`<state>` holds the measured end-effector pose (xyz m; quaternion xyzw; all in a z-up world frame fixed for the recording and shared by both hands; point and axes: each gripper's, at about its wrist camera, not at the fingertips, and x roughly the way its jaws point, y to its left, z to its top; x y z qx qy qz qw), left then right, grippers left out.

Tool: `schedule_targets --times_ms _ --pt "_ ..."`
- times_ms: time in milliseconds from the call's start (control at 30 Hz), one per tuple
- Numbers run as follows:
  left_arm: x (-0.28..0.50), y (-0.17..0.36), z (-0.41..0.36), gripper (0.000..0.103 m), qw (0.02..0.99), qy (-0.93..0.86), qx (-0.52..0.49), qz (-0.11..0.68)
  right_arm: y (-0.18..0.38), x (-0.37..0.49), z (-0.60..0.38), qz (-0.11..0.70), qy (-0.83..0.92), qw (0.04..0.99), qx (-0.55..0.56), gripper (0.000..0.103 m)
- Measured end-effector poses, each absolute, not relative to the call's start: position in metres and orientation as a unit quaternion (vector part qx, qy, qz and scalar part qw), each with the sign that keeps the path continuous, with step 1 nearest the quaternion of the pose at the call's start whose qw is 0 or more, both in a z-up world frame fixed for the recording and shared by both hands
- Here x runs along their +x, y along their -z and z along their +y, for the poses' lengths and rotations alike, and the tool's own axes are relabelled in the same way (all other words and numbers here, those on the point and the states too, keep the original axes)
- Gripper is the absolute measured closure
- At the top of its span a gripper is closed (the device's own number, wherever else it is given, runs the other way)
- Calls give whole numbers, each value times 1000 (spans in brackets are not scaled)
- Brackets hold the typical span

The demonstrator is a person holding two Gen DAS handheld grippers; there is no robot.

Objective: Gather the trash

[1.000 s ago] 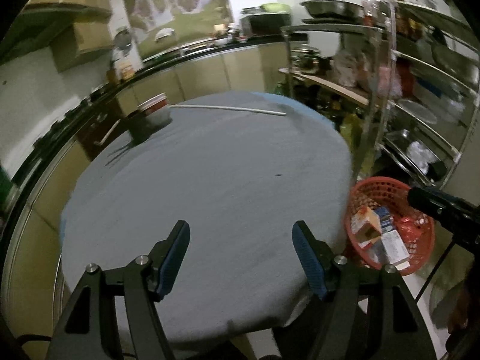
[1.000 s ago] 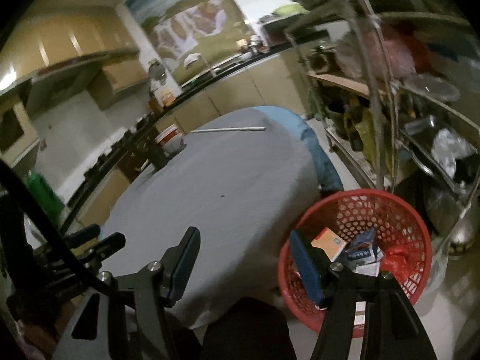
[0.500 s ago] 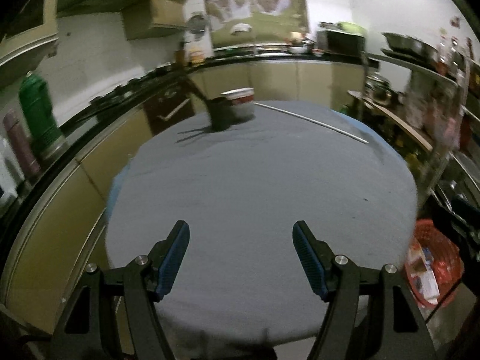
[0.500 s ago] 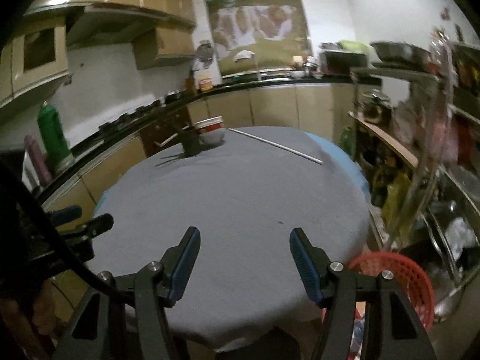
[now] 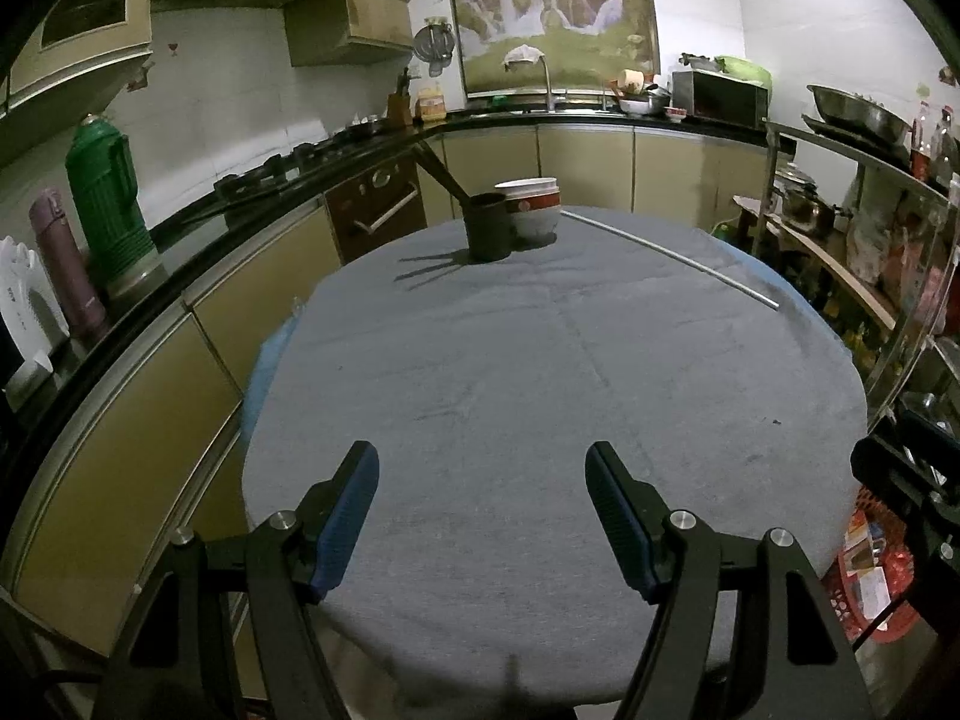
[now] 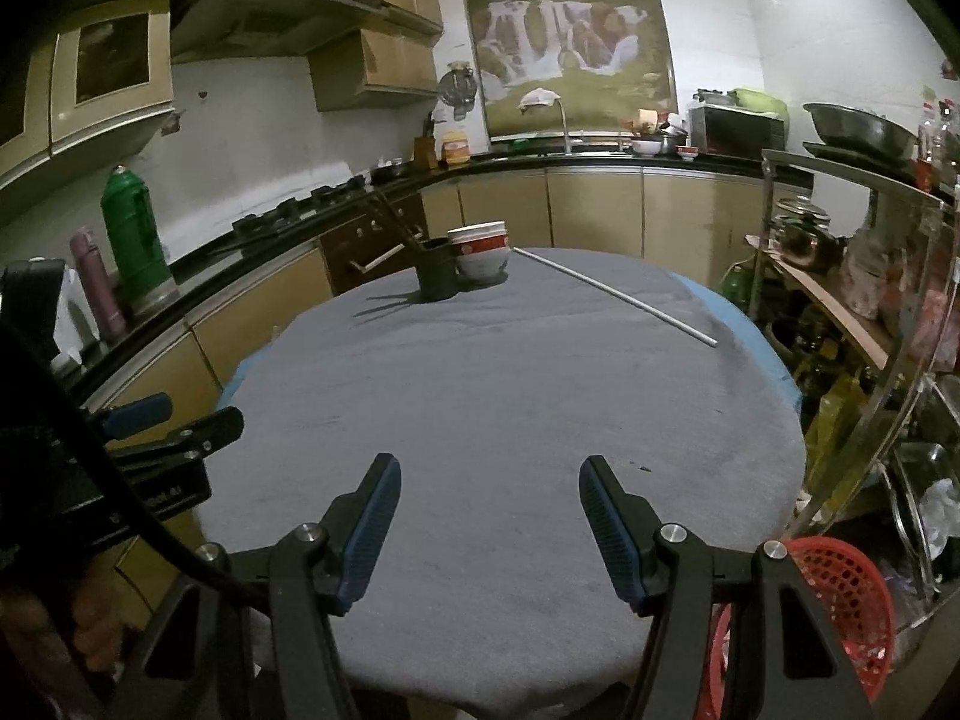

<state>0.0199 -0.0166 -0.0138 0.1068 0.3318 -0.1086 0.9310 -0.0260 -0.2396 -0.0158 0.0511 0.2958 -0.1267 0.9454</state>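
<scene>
A round worktop (image 5: 540,372) under a grey cloth fills most of both views, with a blue underlayer showing at its edges. A kitchen counter (image 5: 600,120) with beige cabinet fronts curves behind it, and a waterfall picture (image 5: 549,0) hangs on the wall above the sink. A metal rack (image 6: 870,330) of pots, bottles and bags stands off the right side of the worktop.

Low at the right, beside the worktop and below its edge, sits a red mesh basket (image 6: 840,594). In the left wrist view the basket (image 5: 882,576) shows cartons and wrappers (image 5: 867,552) inside: the trash lies there, not on the cloth.

At the far end of the worktop a dark cup (image 5: 489,227) with sticks leaning out of it stands just beside a stack of white and red bowls (image 5: 531,210); whether they touch cannot be told. A thin white rod (image 5: 672,255) lies on the cloth to the right of the bowls, slanting toward the right edge.

On the counter at the left stand a green flask (image 5: 108,204) and a purple bottle (image 5: 66,264).

The left tongs (image 5: 482,483) hover above the near part of the cloth, released, with blue pads apart and nothing between them. The right tongs (image 6: 489,492) are likewise spread and empty over the near cloth.
</scene>
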Motion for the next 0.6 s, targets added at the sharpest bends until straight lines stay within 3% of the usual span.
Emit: schedule_targets --times_ms 600 --pt "16 11 -9 31 934 95 102 329 16 -25 -236 293 118 948 47 37"
